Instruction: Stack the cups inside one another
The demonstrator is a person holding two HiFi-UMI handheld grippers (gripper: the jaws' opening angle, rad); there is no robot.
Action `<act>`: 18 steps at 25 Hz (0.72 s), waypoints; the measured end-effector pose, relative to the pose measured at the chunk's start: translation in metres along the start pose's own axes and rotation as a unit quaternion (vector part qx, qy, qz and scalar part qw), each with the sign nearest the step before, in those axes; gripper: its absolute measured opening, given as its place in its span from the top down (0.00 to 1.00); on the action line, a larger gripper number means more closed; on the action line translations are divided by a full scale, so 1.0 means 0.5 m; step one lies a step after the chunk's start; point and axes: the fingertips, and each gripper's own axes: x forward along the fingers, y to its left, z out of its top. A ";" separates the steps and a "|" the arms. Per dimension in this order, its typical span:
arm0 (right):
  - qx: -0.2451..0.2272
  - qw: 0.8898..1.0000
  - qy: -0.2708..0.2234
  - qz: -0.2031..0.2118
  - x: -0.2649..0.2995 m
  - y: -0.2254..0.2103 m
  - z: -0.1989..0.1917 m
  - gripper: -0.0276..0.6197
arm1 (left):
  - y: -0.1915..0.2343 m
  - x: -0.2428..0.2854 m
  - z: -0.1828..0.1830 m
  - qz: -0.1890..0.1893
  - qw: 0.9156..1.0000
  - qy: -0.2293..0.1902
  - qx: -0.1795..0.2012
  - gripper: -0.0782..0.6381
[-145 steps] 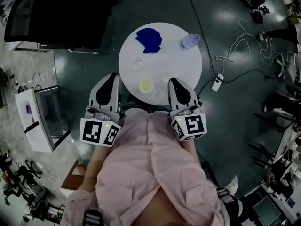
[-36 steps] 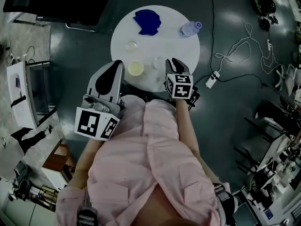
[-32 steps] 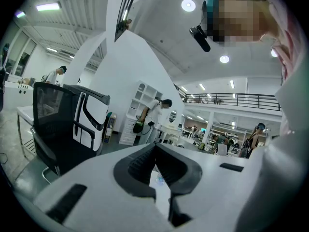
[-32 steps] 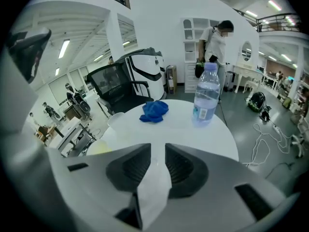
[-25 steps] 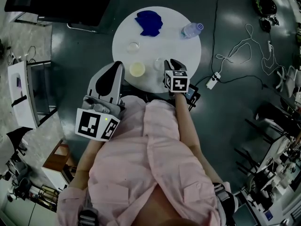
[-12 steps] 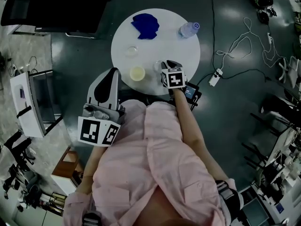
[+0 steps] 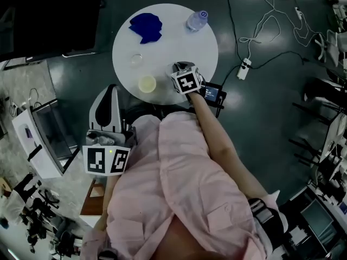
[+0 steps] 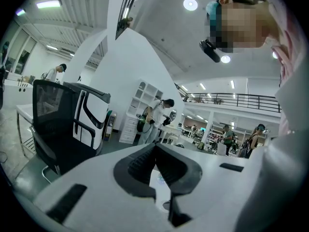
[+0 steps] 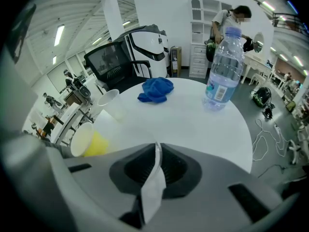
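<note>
Our right gripper (image 9: 157, 152) had just pinched the clear cup (image 9: 153, 187) by its thin wall; our left gripper (image 8: 155, 151) was clenched, empty. The wall might buckle or slip.

No legible text anywhere; bottle (image 9: 222, 76) label too blurred to read.

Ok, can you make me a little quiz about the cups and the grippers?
1. Pick one: the right gripper's jaws pinch A) the water bottle, B) the clear cup's wall, C) the blue cloth.
2. True or false: the yellow cup stands on the table with nothing inside it.
3. Fill in: the left gripper's jaws are ___, holding nothing.
Key: 1 B, those jaws have just been closing onto it; 2 true; 3 shut.
</note>
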 end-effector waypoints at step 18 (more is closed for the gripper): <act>0.071 0.981 -0.156 -0.087 -0.158 0.013 0.150 0.89 | 0.034 0.025 0.048 -0.091 0.996 0.012 0.007 0.88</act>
